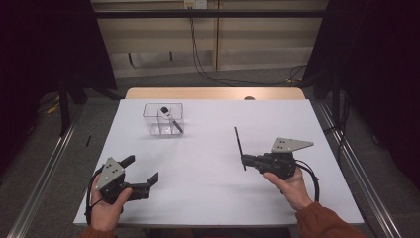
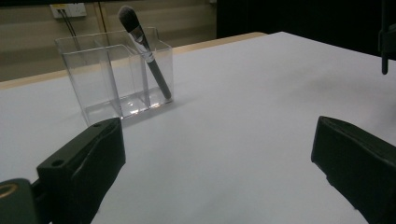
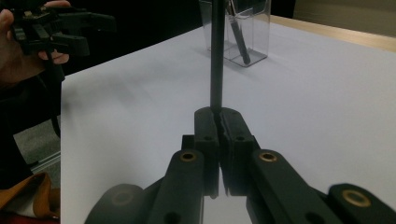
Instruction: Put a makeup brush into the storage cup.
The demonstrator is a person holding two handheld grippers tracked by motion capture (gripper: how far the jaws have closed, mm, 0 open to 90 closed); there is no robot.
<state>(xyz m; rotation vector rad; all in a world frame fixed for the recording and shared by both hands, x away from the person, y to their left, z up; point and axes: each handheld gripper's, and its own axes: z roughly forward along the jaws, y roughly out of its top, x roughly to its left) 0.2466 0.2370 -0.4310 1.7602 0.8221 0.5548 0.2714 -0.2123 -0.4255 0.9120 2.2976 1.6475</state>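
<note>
A: Entry, right gripper [image 1: 243,159]. Jaws pressed together on a thin black stick [image 1: 239,147], clamped near its lower end. In the right gripper view the stick [image 3: 217,56] rises straight up from between the closed jaws toward twelve o'clock.

B: Location on the table [image 1: 213,198]?

A: High view: gripper at about four o'clock from the table's centre, held in the person's right hand [image 1: 292,188], jaws pointing toward nine o'clock. The stick stands up off the jaws and clear of the tabletop.

B: Left gripper [image 1: 143,174]?

A: At about seven o'clock, in the left hand [image 1: 106,206]. Jaws spread wide, nothing between them. The left gripper view shows bare white table in the gap.

B: Other items?

A: A clear plastic organiser [image 1: 164,119] with compartments, at about eleven o'clock from centre, well apart from both grippers. One makeup brush [image 1: 171,119] leans inside it, bristle head up, handle foot on the floor of the box. In the left gripper view the brush [image 2: 145,51] sits in the right-hand compartment, tilted with its head toward eleven o'clock.

B: Stick's upper tip?

A: Cropped in the right gripper view; cannot tell what it carries.
</note>
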